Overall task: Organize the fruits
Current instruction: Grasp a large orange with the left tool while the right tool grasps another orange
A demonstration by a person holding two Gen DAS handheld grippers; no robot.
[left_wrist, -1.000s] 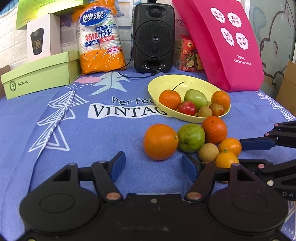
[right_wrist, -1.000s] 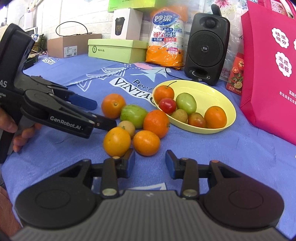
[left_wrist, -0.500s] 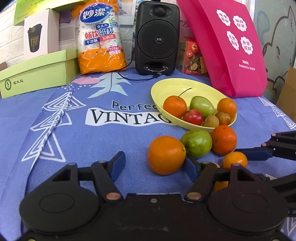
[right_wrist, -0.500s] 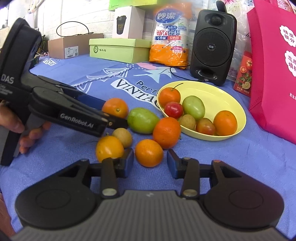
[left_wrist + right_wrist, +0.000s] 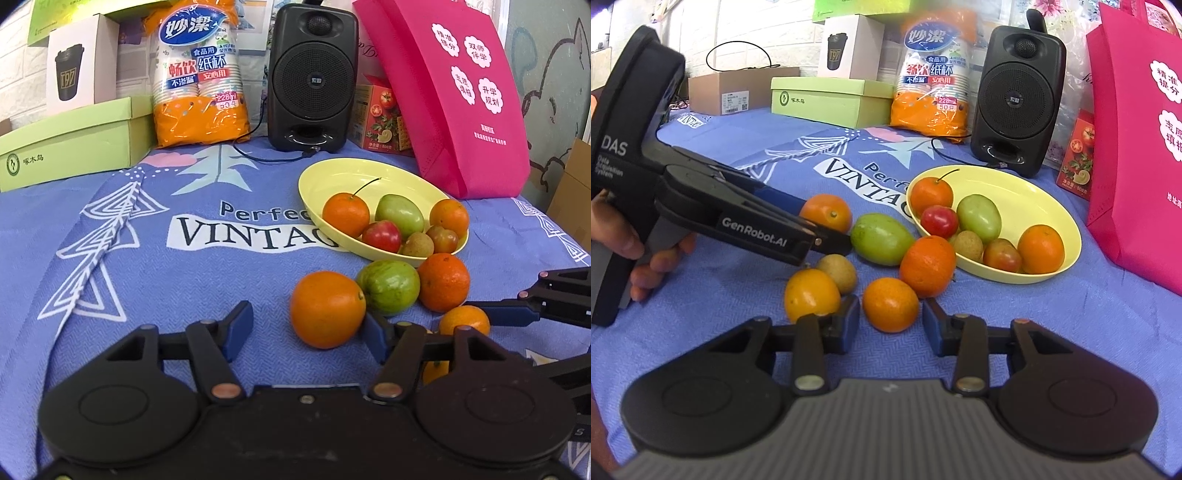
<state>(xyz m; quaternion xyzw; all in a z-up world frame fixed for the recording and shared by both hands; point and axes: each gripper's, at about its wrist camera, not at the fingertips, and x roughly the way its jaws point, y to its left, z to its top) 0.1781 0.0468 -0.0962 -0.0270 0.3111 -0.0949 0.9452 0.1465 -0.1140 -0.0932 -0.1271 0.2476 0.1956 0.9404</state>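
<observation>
A yellow bowl (image 5: 332,177) holds several fruits. In front of it on the blue cloth lie loose fruits. A large orange (image 5: 327,310) sits between the fingers of my left gripper (image 5: 306,328), close to the right pad and clear of the left pad. The jaws are closing. Beside it lie a green fruit (image 5: 389,286) and another orange (image 5: 443,282). My right gripper (image 5: 891,319) stands narrowly open, its tips flanking a small orange (image 5: 890,304) without pressing it. A yellowish orange (image 5: 810,293) and a brown fruit (image 5: 838,271) lie just to its left.
A black speaker (image 5: 312,77) with a cable, a pack of paper cups (image 5: 199,74), a green box (image 5: 70,147) and a pink bag (image 5: 461,96) stand along the back. A hand (image 5: 631,240) holds the left gripper. A cardboard box (image 5: 718,92) sits far left.
Both grippers have moved in toward the loose fruits. The large orange now lies between the left fingers, which have narrowed. The small orange now sits between the right tips.
</observation>
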